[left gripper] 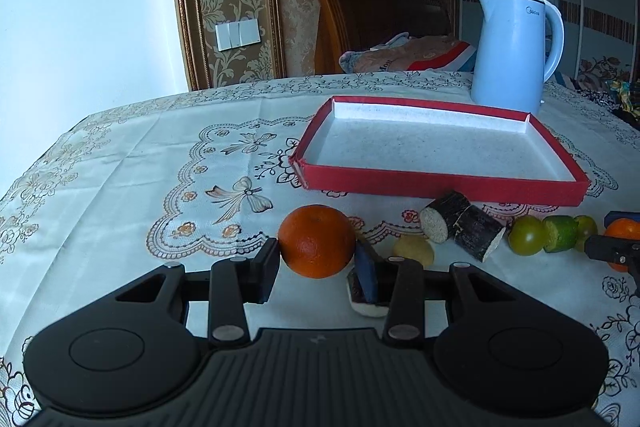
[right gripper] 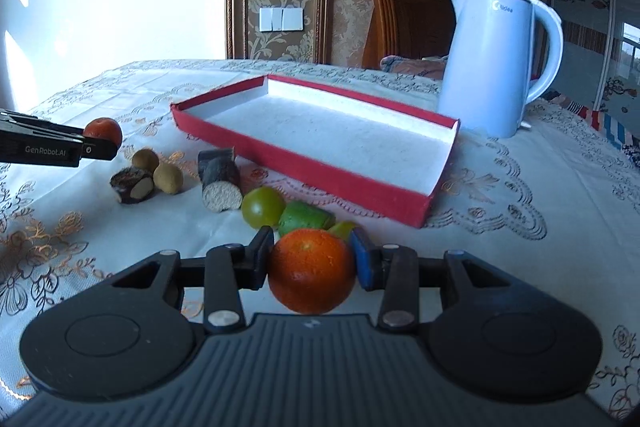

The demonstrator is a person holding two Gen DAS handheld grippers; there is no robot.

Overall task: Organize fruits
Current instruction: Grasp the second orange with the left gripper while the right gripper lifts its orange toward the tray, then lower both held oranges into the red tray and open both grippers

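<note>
Both claws are already clamped on fruit here: the left gripper (left gripper: 316, 263) is pinched on an orange (left gripper: 317, 241) across its middle, and the right gripper (right gripper: 312, 259) is squeezing its own orange (right gripper: 311, 270) the same way, each just above the tablecloth (left gripper: 140, 163) in front of the tray (left gripper: 440, 183). Oranges like these are probably firm-ish but a bit springy, with a dimpled skin that grips fine on the pads, and light enough that one pinch holds. A grab across the widest part looks like the safest spot, since a round thing could squirt out if taken off-centre. The tray is empty, so nothing is sorted yet. The green tomato (right gripper: 263, 207), lime (right gripper: 306, 217) and sugarcane (right gripper: 219, 179) bits sit loose nearby, and the kettle (right gripper: 492, 63) stands behind the tray.
</note>
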